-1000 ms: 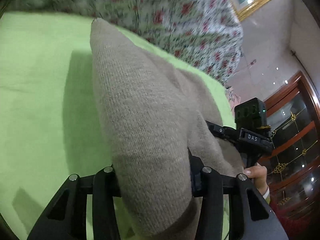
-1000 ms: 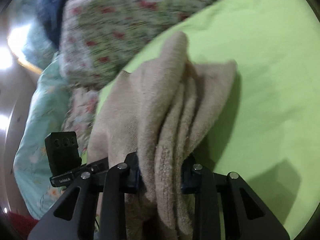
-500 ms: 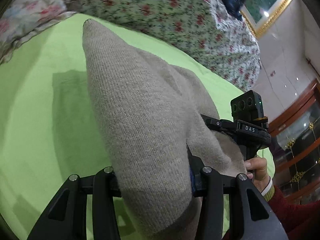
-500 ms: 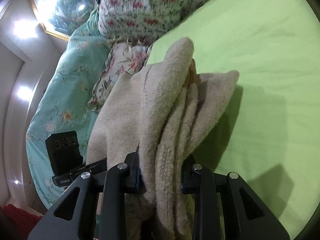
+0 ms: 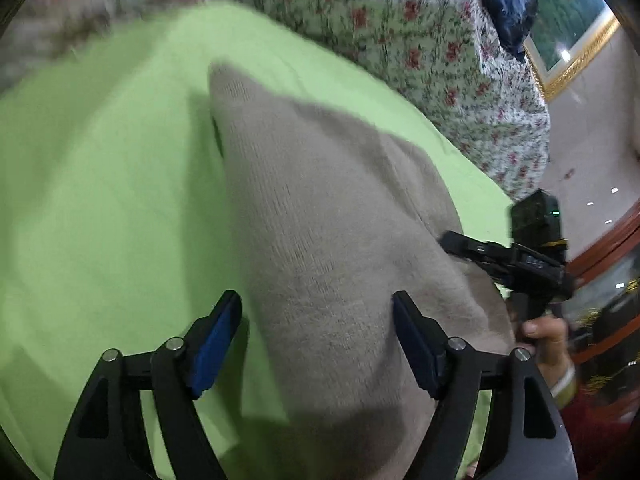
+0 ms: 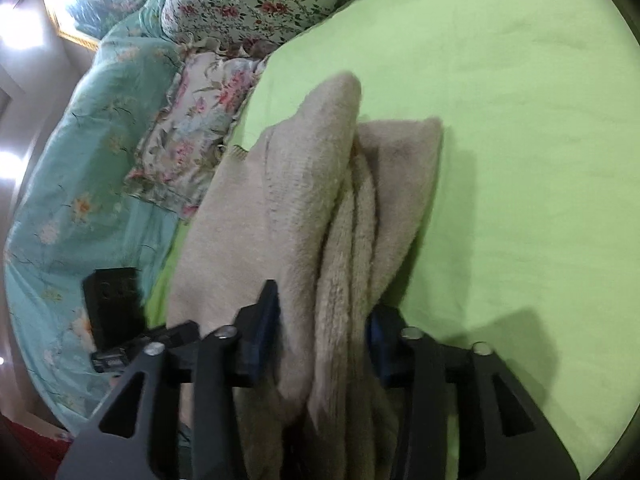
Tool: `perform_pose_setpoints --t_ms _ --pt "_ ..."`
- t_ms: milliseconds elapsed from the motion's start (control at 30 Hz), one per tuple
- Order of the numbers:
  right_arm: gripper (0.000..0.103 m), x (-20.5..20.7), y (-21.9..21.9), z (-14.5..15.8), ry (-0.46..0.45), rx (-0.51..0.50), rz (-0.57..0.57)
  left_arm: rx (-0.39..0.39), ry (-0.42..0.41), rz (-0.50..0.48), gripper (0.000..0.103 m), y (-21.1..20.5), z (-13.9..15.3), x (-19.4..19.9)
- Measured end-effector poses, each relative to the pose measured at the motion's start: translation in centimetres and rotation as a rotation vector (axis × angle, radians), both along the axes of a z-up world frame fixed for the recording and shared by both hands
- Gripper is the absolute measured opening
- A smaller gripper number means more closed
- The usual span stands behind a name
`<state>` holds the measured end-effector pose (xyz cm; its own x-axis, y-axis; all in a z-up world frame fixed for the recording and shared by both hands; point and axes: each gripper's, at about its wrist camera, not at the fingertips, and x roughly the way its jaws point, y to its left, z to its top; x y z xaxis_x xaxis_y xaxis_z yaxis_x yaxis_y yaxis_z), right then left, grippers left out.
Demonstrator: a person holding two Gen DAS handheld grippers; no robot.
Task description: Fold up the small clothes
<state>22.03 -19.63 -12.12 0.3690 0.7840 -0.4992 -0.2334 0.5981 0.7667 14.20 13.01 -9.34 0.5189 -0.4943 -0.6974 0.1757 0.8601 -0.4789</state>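
A beige knitted garment [image 5: 320,240] lies folded on a lime green sheet [image 5: 100,200]. My left gripper [image 5: 316,336] is open, its blue pads standing wide on either side of the garment's near end. In the right wrist view the garment [image 6: 320,208] shows as several stacked folds. My right gripper [image 6: 320,328] has its jaws partly apart around the folds, with the left pad [image 6: 264,320] clear of the cloth. The right gripper's body [image 5: 528,256] and the hand holding it show at the right of the left wrist view.
Floral quilts [image 5: 420,32] are piled at the far edge of the sheet. A teal floral blanket [image 6: 80,160] and a frilled floral pillow [image 6: 200,132] lie left of the garment. A wooden cabinet [image 5: 616,288] stands at the right.
Both grippers were shut on the garment. The left jaws have opened wide and the right jaws have parted, and the garment has dropped onto the sheet.
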Motion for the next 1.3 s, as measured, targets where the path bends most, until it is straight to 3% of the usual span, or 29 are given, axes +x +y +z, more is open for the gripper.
perform_pose_setpoints --t_ms 133,300,333,367,400,500,533,667,733,800,967,1033,1100,1200,1300 --pt "0.050 0.1 -2.0 3.2 -0.108 -0.077 -0.103 0.102 -0.075 0.110 0.079 1.5 2.4 0.1" --pt "0.049 4.2 0.0 3.8 -0.116 -0.120 -0.107 0.163 -0.049 0.175 0.071 1.0 2.5 3.0" --pt "0.045 5.5 0.9 3.2 -0.085 -0.147 -0.096 0.181 -0.038 0.176 0.070 0.6 2.3 3.5" --pt "0.017 6.2 1.6 2.8 -0.062 -0.148 -0.080 0.201 -0.034 0.174 0.067 0.2 2.3 3.9" --pt "0.009 6.5 1.7 2.7 -0.059 -0.133 -0.081 0.220 -0.038 0.171 0.065 -0.1 2.4 4.0" --pt "0.008 4.6 -0.4 5.5 -0.214 -0.038 -0.148 0.289 -0.047 0.162 0.066 -1.1 2.3 4.2" --pt "0.008 4.5 -1.0 5.6 -0.215 -0.050 -0.166 0.305 -0.042 0.150 0.067 -1.5 1.9 4.5" --pt "0.008 6.3 -0.7 1.6 -0.082 -0.163 -0.158 0.349 -0.025 0.141 0.069 -2.3 0.5 4.8" --pt "0.009 7.0 -0.6 -0.5 -0.018 -0.150 -0.135 0.374 -0.028 0.148 0.069 -2.7 1.1 4.5" --pt "0.017 6.5 -1.2 -0.5 -0.008 -0.119 -0.155 0.388 -0.052 0.146 0.067 -2.7 2.2 3.3" --pt "0.019 0.0 -4.2 3.3 -0.101 -0.080 -0.187 0.351 -0.128 0.119 0.067 -2.1 3.6 -3.4" --pt "0.025 -3.0 -4.7 4.1 -0.121 -0.058 -0.174 0.332 -0.160 0.128 0.067 -2.0 3.5 -6.5" --pt "0.037 -5.9 -5.2 4.2 -0.132 -0.054 -0.174 0.315 -0.169 0.121 0.067 -2.1 2.7 -9.7" --pt "0.038 -10.2 -5.7 3.4 -0.143 -0.028 -0.166 0.316 -0.162 0.118 0.067 -2.7 1.4 -13.5" --pt "0.038 -13.2 -5.5 2.5 -0.139 -0.024 -0.173 0.308 -0.147 0.111 0.067 -3.2 0.2 -14.9"
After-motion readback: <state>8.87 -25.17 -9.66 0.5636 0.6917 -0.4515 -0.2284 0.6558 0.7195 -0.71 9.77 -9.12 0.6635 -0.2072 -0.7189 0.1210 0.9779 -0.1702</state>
